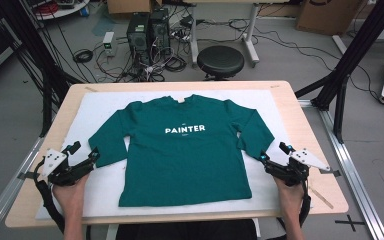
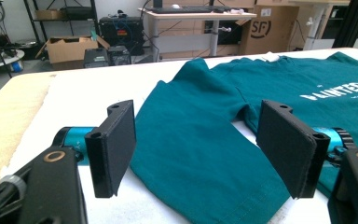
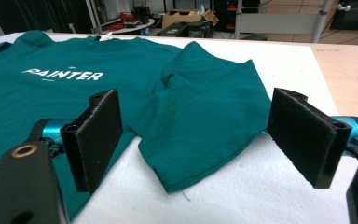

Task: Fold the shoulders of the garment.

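Note:
A dark green long-sleeved shirt (image 1: 185, 145) with white "PAINTER" lettering lies flat, face up, on a white cloth (image 1: 95, 107) over the wooden table. My left gripper (image 1: 84, 153) stands open just left of the shirt's left sleeve cuff (image 1: 107, 152); in the left gripper view that cuff (image 2: 205, 158) lies between the wide-apart jaws, untouched by the pads. My right gripper (image 1: 275, 152) stands open at the right sleeve cuff (image 1: 255, 145). The right gripper view shows this cuff (image 3: 200, 140) on the cloth between the jaws, with nothing gripped.
The wooden table (image 1: 310, 150) has bare edges left and right of the cloth. Beyond it stand a black stool (image 1: 220, 61), computer towers (image 1: 147, 30), floor cables and cardboard boxes. Black frame posts (image 1: 350, 60) rise at both sides.

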Motion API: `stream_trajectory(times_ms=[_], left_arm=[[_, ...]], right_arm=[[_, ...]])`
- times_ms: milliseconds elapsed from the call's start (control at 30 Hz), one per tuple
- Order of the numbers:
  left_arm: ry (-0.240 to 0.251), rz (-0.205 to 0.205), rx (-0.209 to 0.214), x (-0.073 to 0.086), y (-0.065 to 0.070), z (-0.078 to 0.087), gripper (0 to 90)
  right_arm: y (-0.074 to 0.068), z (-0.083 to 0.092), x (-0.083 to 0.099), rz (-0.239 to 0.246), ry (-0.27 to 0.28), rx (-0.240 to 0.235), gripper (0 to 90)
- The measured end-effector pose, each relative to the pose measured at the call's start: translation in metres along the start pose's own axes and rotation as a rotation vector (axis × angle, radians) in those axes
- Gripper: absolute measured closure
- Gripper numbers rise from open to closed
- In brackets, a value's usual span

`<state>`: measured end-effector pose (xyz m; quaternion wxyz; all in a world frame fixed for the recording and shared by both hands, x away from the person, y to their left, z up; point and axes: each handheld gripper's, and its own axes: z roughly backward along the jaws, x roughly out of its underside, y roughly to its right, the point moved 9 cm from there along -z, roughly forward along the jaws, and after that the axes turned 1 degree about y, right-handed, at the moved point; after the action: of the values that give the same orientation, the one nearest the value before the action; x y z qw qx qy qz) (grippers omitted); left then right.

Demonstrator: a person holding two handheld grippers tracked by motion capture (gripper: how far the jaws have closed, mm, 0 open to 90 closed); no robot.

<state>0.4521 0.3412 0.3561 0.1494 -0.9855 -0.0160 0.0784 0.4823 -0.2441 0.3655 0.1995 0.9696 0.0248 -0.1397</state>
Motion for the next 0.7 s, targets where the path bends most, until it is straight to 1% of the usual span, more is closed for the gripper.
stream_trajectory(times_ms=[167,200,267,300,367,433,500,567,600,633,667,700], left_arm=[[-0.017,-0.016,-0.009,0.0009,0.0010,-0.0017,28.5],[-0.031,-0.020,-0.022,0.0017,0.0007,-0.0029,28.5],[-0.040,-0.023,-0.027,0.0022,0.0004,-0.0035,28.5],[-0.046,-0.024,-0.029,0.0025,0.0006,-0.0041,29.0],[-0.053,-0.035,-0.028,0.0028,0.0016,-0.0048,32.7],[-0.057,-0.042,-0.034,0.0031,0.0021,-0.0054,32.8],[-0.057,-0.039,-0.032,0.0029,0.0016,-0.0053,32.8],[-0.052,-0.024,-0.023,0.0022,0.0011,-0.0049,33.6],[-0.047,-0.021,-0.010,0.0017,0.0018,-0.0046,33.6],[-0.041,-0.014,0.003,0.0009,0.0034,-0.0045,35.0],[-0.036,-0.011,0.017,0.0001,0.0054,-0.0044,39.7],[-0.029,-0.018,0.029,-0.0011,0.0071,-0.0042,39.7]], right_arm=[[0.0000,-0.0007,0.0003,-0.001,-0.007,0.002,18.4],[-0.0001,-0.0006,0.0003,0.002,-0.006,0.006,18.4],[0.0000,-0.0005,0.0002,0.002,-0.005,0.007,18.4],[0.0000,-0.0005,0.0002,0.000,-0.005,0.007,18.4],[-0.0001,-0.0005,0.0002,0.002,-0.006,0.005,18.4],[-0.0005,-0.0006,0.0004,0.001,-0.008,0.003,18.4],[-0.0006,-0.0008,0.0006,0.001,-0.011,0.002,18.4],[-0.0001,-0.0014,0.0007,0.000,-0.015,0.003,18.4],[-0.0001,-0.0014,0.0007,0.000,-0.015,0.003,18.4],[-0.0001,-0.0014,0.0006,0.001,-0.014,0.004,18.4],[-0.0002,-0.0016,0.0006,0.004,-0.016,0.004,18.4],[-0.0002,-0.0016,0.0006,0.004,-0.016,0.004,18.4]])
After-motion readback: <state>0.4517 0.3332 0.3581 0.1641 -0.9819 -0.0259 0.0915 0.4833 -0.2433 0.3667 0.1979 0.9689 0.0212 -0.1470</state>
